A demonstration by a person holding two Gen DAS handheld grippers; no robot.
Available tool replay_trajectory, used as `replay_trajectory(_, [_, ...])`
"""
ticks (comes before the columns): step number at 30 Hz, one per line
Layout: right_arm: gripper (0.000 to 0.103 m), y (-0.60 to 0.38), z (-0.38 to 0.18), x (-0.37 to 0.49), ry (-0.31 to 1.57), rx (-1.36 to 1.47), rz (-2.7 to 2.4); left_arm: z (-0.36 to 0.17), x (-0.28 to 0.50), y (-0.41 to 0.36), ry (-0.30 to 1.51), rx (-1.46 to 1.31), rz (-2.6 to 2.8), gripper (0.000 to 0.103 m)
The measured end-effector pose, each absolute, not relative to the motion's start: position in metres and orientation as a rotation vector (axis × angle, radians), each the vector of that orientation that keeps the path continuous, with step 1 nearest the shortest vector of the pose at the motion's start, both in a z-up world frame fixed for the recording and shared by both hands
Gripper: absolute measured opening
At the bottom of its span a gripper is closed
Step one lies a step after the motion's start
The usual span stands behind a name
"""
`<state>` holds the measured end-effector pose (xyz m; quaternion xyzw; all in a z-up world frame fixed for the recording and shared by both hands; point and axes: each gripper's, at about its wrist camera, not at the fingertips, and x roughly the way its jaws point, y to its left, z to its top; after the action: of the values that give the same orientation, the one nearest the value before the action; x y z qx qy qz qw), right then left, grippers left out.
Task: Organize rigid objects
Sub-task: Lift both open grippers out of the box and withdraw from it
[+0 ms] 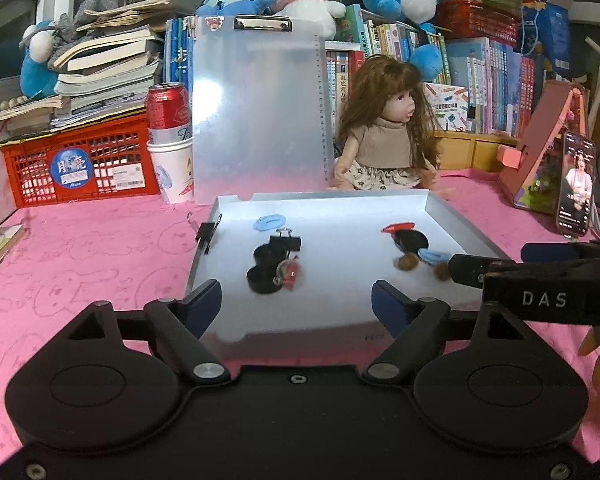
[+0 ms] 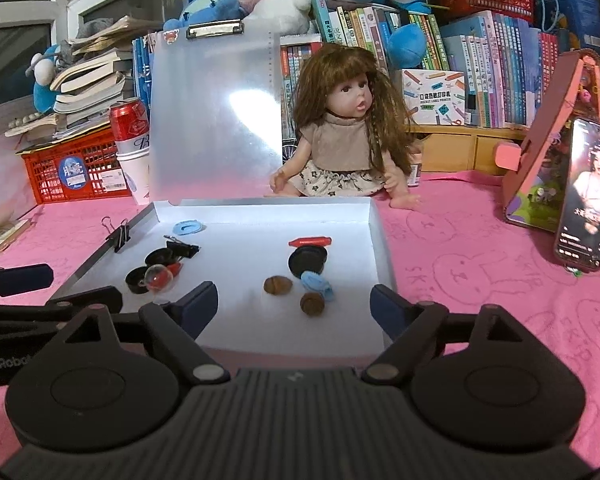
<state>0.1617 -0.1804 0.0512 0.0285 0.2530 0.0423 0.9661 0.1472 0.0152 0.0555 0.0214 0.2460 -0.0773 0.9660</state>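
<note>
1. On the pink-covered bench (image 2: 480,280) a shallow white tray (image 2: 380,240) is set flat, and the small hard things are gathered inside it rather than scattered over the cloth; its raised rim is judged to keep them from rolling off.
2. Two groups are seen in the tray. At its left side black caps (image 2: 158,258), a binder clip (image 2: 182,249) and a clear ball with a red core (image 2: 160,277) are bunched together, with a blue ring (image 2: 187,228) apart behind them.
3. At its right side a red marker (image 2: 310,241), a black lid (image 2: 307,262), a blue clip (image 2: 318,283) and two brown nuts (image 2: 278,285) lie close together.
4. A second binder clip (image 2: 118,235) is clamped on the tray's left rim, apparently to hold that edge.
5. The left claw (image 1: 296,300) is released, its jaws spread wide with nothing between them, and is held over the tray's near edge.
6. The right claw (image 2: 294,304) is likewise released and empty, facing the nuts; neither claw touches any object.
7. A clipboard (image 2: 216,120) and a doll (image 2: 340,132) stand behind the tray, out of the working area.
</note>
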Motion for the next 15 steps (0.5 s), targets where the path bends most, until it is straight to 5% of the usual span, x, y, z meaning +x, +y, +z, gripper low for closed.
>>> replay_trajectory(15, [0.102, -0.174, 0.021, 0.119, 0.539, -0.071, 0.096, 0.011, 0.121, 0.035, 0.595, 0.049, -0.084, 0.085])
